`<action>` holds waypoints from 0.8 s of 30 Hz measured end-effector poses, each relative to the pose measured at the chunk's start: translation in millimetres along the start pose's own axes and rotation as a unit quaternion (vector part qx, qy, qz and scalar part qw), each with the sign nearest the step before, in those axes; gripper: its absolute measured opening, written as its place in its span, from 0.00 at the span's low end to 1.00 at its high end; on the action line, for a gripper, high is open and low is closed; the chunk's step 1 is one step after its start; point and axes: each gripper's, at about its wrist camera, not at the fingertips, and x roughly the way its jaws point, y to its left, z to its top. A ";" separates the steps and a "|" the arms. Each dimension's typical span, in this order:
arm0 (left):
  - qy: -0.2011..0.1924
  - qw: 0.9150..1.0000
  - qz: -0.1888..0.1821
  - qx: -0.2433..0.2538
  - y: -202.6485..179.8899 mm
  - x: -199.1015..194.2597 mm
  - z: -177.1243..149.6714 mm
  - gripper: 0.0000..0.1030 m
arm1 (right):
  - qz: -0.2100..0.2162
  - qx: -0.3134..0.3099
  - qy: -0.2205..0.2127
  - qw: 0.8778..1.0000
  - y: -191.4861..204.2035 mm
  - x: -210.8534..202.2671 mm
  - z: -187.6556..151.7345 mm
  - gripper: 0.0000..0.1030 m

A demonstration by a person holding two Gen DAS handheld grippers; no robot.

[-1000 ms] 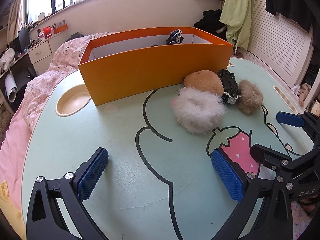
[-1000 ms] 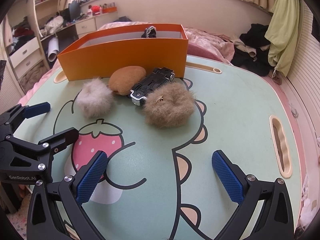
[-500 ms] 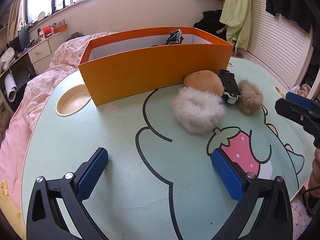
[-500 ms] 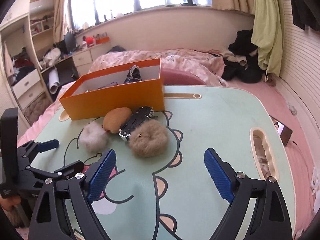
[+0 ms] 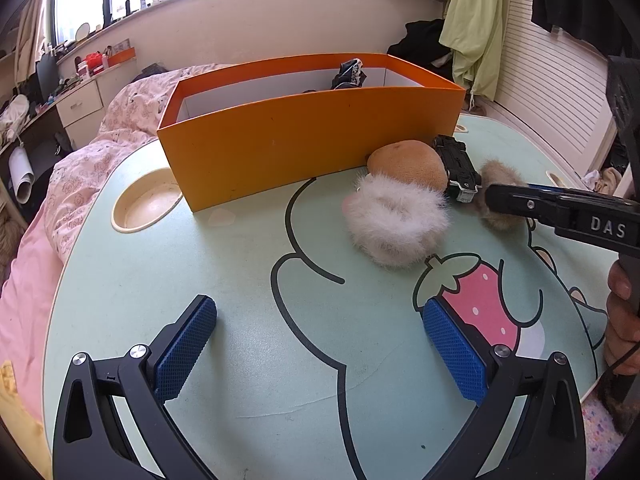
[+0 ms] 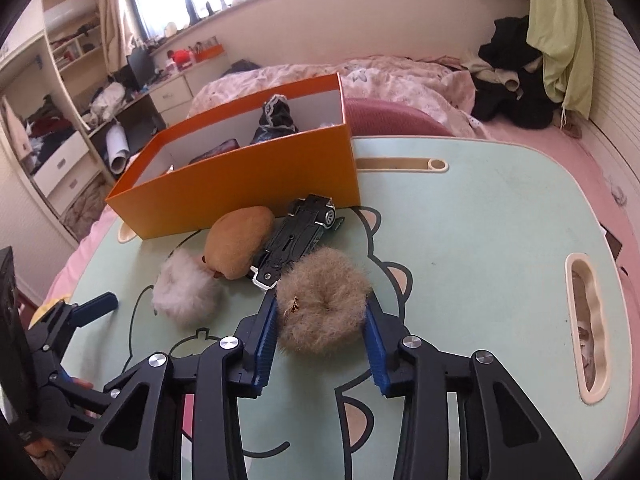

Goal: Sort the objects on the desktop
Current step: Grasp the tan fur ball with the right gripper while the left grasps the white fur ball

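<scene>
A brown fluffy scrunchie (image 6: 324, 316) lies on the mint cartoon table (image 5: 240, 280). My right gripper (image 6: 319, 304) has it between its blue pads; the jaws are closing and both pads touch the fur. In the left wrist view one right finger (image 5: 496, 198) covers part of that scrunchie (image 5: 500, 176). Beside it lie a black toy car (image 6: 296, 244), a tan plush oval (image 6: 240, 244) and a white fluffy scrunchie (image 6: 184, 288). Behind them stands an orange box (image 6: 240, 188) with dark items inside. My left gripper (image 5: 318, 312) hangs open over the near table, nothing between its fingers.
A round cup recess (image 5: 144, 204) sits in the table left of the box. A long slot (image 6: 588, 320) runs along the right edge and another (image 6: 400, 164) behind the box. A bed with pink bedding lies beyond the table. A hand (image 5: 620, 320) holds the right gripper.
The right gripper has moved forward up to the brown scrunchie, and its jaws have narrowed from wide open to both sides of it. The left gripper has stayed still.
</scene>
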 end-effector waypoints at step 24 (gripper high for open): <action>0.022 0.998 -0.015 0.056 -34.8 26.7 55.0 0.54 | 0.041 0.012 -0.058 0.997 -6.8 -48.8 -26.9 0.38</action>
